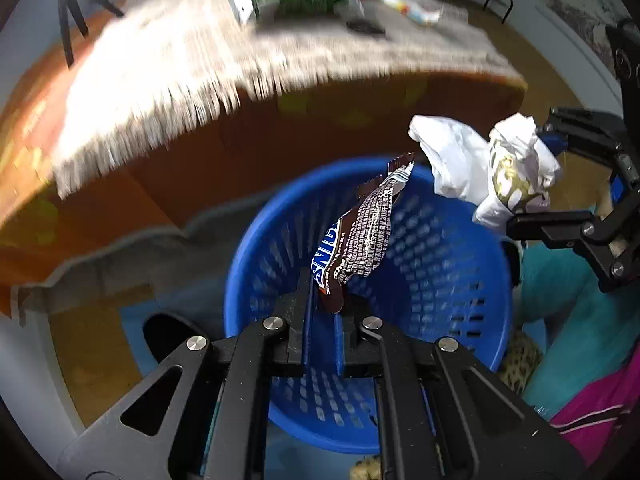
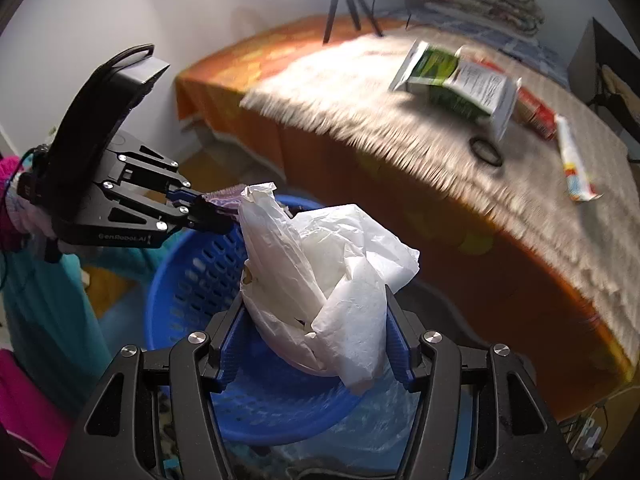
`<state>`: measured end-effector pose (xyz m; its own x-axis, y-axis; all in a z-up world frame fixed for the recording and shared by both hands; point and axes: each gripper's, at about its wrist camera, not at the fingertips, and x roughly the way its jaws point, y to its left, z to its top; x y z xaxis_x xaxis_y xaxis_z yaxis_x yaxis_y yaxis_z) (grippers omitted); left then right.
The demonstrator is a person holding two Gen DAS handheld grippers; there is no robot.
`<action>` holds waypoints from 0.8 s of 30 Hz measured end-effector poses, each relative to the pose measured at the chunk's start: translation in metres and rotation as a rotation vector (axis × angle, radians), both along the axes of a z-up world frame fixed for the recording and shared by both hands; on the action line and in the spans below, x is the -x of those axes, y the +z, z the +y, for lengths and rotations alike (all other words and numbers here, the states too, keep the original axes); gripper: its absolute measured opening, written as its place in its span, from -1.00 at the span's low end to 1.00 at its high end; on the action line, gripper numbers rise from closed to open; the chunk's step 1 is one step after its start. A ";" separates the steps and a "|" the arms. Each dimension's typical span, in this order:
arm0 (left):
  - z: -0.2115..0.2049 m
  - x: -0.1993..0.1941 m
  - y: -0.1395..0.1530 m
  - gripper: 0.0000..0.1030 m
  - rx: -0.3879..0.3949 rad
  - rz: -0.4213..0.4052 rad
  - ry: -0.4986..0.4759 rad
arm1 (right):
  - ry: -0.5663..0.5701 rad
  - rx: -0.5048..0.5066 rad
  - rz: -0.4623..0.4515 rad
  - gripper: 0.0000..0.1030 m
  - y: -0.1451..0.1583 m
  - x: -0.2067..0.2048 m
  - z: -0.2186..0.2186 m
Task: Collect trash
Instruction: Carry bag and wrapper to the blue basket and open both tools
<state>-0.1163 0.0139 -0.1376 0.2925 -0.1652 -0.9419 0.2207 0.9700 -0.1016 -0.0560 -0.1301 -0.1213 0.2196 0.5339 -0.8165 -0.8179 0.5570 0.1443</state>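
Brown wrapper [image 1: 362, 236] pinched in left tongs [image 1: 324, 308] — seemingly over basket [image 1: 460, 280].

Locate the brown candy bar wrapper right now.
Left wrist view, centre: brown candy bar wrapper pinched in the left gripper, hanging over the blue perforated plastic basket.

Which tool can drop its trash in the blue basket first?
Probably the left tool. Its candy wrapper hangs right over the middle of the blue basket. The right tool holds crumpled white paper nearer the basket's rim.
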 end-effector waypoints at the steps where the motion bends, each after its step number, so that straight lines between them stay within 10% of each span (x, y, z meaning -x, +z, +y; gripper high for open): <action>1: -0.001 0.001 -0.005 -0.87 -0.005 0.012 -0.005 | 0.008 0.012 0.005 0.14 -0.005 0.002 0.002; 16: -0.010 0.019 -0.030 -0.81 -0.039 0.084 -0.046 | 0.109 0.135 0.011 0.23 -0.042 0.032 0.019; 20: -0.008 0.022 -0.026 -0.12 -0.036 0.077 -0.048 | 0.116 0.143 0.017 0.28 -0.046 0.032 0.022; 24: -0.009 0.023 -0.024 -0.04 -0.038 0.064 -0.052 | 0.110 0.145 0.025 0.30 -0.046 0.030 0.023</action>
